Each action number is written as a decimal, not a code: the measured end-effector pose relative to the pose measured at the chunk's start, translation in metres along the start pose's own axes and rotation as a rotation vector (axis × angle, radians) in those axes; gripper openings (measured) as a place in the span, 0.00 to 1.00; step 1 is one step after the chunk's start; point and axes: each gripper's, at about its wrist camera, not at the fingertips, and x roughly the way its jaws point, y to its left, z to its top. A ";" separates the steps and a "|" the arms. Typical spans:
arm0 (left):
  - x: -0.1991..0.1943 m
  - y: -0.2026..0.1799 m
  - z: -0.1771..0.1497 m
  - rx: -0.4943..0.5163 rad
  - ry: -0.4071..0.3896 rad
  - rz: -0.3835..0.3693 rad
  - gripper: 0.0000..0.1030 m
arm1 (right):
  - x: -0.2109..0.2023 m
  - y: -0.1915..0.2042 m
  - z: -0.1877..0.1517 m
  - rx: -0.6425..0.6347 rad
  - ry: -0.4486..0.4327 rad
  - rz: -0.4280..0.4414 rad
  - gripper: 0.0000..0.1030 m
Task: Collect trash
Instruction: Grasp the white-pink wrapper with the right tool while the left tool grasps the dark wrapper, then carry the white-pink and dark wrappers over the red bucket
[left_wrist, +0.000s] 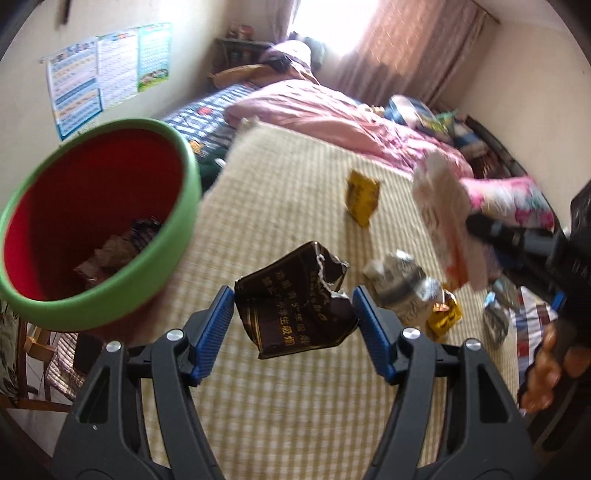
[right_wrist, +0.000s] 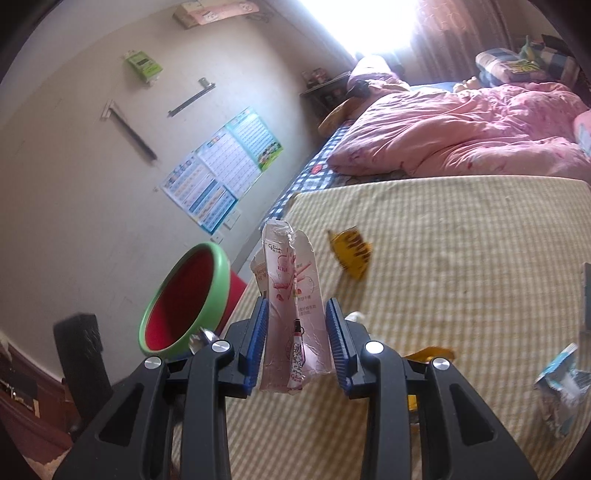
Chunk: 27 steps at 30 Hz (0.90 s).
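My left gripper (left_wrist: 293, 295) is shut on a torn dark brown packet (left_wrist: 295, 314) with gold print, held above the checked yellow mat (left_wrist: 288, 177). A red bin with a green rim (left_wrist: 190, 192) is tilted at the left, close to the packet, with wrappers (left_wrist: 118, 247) in its bottom. My right gripper (right_wrist: 295, 306) is shut on a crumpled pink and white snack wrapper (right_wrist: 284, 280), standing upright between the blue pads. In the right wrist view the bin's green rim (right_wrist: 225, 280) lies left of that wrapper. The left wrist view shows this wrapper (left_wrist: 443, 214) at the right.
On the mat lie a yellow packet (left_wrist: 362, 199) (right_wrist: 351, 254), a crumpled silver wrapper (left_wrist: 399, 284), a gold wrapper (left_wrist: 443, 314) and a blue-silver wrapper (right_wrist: 557, 384). A pink quilt (left_wrist: 314, 107) covers the bed behind. A person's hand (left_wrist: 546, 369) shows at the right edge.
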 end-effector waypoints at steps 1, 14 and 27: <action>-0.005 0.003 0.001 -0.005 -0.012 0.007 0.62 | 0.001 0.001 -0.001 -0.002 0.004 0.004 0.31; -0.026 0.029 0.004 -0.057 -0.068 0.056 0.62 | 0.013 0.024 -0.007 -0.032 0.031 0.034 0.32; -0.035 0.045 0.009 -0.083 -0.095 0.083 0.62 | 0.023 0.031 -0.011 -0.048 0.052 0.050 0.32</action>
